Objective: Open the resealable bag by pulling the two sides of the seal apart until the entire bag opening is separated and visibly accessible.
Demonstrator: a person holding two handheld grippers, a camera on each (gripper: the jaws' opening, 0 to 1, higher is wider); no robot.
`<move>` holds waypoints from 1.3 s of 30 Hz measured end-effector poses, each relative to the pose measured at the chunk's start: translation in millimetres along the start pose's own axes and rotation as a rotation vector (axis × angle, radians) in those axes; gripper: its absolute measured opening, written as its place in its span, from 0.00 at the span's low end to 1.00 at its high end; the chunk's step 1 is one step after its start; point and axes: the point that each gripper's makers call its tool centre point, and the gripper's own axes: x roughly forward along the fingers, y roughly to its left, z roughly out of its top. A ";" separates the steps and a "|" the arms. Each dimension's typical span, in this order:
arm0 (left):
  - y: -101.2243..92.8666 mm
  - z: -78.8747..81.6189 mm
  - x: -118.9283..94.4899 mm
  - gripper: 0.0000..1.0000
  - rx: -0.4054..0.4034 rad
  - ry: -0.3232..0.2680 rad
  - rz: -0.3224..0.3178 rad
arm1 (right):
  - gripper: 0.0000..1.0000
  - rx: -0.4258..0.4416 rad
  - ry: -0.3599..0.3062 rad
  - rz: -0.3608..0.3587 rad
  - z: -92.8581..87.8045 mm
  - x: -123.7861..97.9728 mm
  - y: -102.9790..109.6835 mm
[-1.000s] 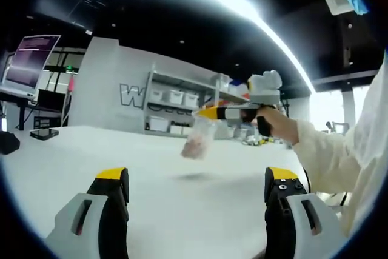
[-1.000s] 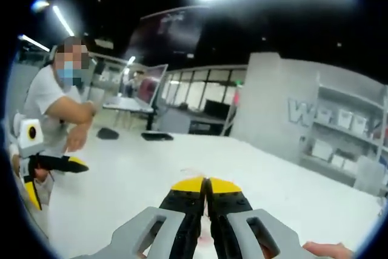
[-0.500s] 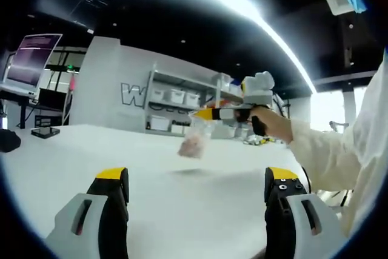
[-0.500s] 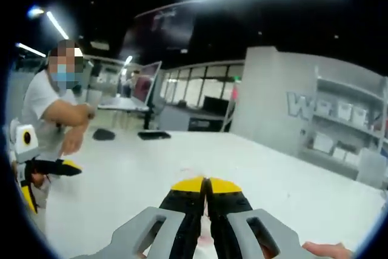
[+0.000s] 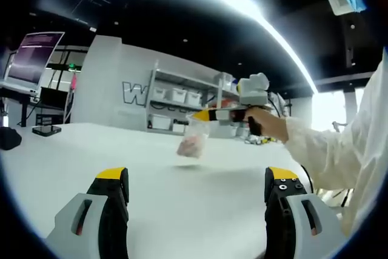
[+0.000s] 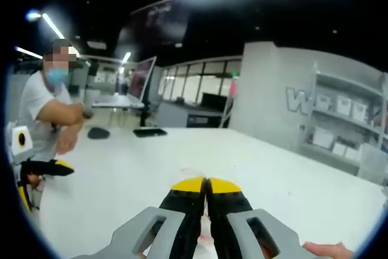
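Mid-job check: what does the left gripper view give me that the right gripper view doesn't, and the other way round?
Left gripper view: the resealable bag hangs above the table from the right gripper, with pinkish contents at its bottom. The left gripper has its jaws wide apart. Right gripper view: its own jaws pressed together, seen close up, and a person beside the table. Both: the white table and the shelving.

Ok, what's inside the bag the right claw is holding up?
In the left gripper view the clear bag hangs from the right claw above the white table. A pinkish clump sits in its lower part; what it is can't be made out. The pinched top edge is covered.
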 end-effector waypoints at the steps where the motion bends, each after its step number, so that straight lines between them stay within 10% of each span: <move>1: -0.1 -0.1 0.1 0.91 0.000 0.001 -0.001 | 0.00 0.000 0.001 0.002 -0.2 0.8 0.0; 39: 6.6 -7.6 6.8 0.91 0.002 0.013 0.001 | 0.00 0.040 0.016 -0.040 -8.4 38.0 -40.5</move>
